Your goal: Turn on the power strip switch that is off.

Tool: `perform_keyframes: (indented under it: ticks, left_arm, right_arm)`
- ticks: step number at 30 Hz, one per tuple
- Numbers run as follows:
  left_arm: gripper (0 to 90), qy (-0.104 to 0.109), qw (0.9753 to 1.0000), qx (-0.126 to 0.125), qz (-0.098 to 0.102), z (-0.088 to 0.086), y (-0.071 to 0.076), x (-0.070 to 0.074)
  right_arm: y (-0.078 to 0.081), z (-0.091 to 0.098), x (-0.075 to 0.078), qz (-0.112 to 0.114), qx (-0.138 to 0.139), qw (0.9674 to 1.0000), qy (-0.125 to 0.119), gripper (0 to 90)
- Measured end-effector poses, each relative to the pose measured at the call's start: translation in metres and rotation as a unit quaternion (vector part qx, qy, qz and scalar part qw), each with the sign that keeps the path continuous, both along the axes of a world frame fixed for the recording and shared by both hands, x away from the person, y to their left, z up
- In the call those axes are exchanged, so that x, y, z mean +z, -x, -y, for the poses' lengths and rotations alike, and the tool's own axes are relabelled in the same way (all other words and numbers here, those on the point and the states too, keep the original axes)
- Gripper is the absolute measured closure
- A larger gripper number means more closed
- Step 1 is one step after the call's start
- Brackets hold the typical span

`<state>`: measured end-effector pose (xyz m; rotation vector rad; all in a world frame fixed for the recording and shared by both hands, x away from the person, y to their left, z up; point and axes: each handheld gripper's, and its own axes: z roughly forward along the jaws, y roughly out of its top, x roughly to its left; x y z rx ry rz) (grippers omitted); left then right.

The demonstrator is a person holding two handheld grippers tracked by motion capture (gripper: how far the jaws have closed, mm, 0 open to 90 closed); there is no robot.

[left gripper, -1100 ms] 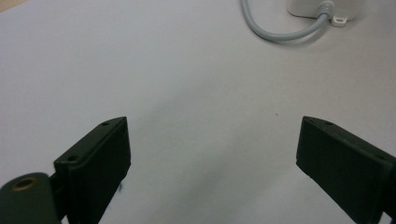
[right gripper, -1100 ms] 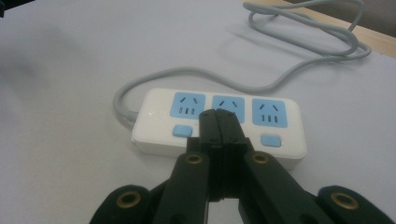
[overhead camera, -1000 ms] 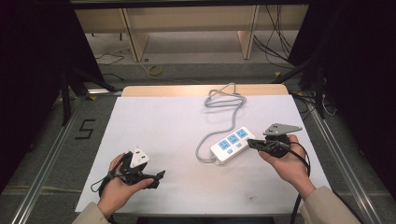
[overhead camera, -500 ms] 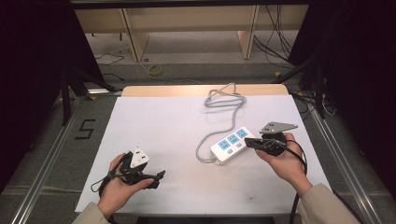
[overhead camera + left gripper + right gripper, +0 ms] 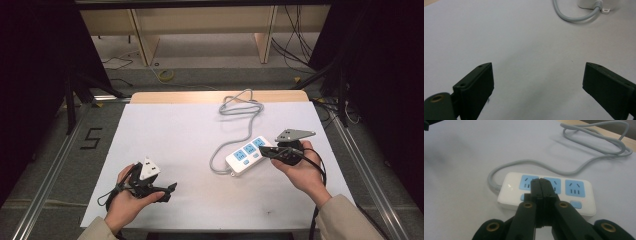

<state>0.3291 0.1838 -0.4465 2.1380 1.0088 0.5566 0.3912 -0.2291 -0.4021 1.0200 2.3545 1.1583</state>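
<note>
Since a sec ago, my right tool (image 5: 541, 185) edged left over the white power strip (image 5: 248, 156), jaws pressed together w/ nothing between. Strip lies right of tabletop (image 5: 200, 125) center; left tool (image 5: 537, 80) spread wide near front-left.

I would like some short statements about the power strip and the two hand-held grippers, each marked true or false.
1. The power strip has three blue sockets. True.
2. The left hand-held gripper is shut. False: its jaws stand wide apart over bare table.
3. The right hand-held gripper is shut, holding nothing. True.
4. A plug sits in the middle socket. False: no plug is in any visible socket.
5. The grey cable is coiled at the table's far edge. True.
</note>
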Motion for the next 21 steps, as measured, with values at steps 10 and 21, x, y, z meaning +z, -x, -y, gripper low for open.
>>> perform_keyframes:
  ticks: [10,21]
  left_arm:
    - [9.7,0.001,1.0,0.001,-0.001,0.0003,0.0002,-0.0001]
    - [9.7,0.003,1.0,0.001,-0.001,0.0008,0.0,-0.0004]
  right_arm:
    - [-0.0022,-0.0045,-0.0004,-0.004,0.004,1.0,0.003,90.0]
    - [-0.0046,-0.0077,-0.0014,-0.008,0.007,0.9999,0.005,90.0]
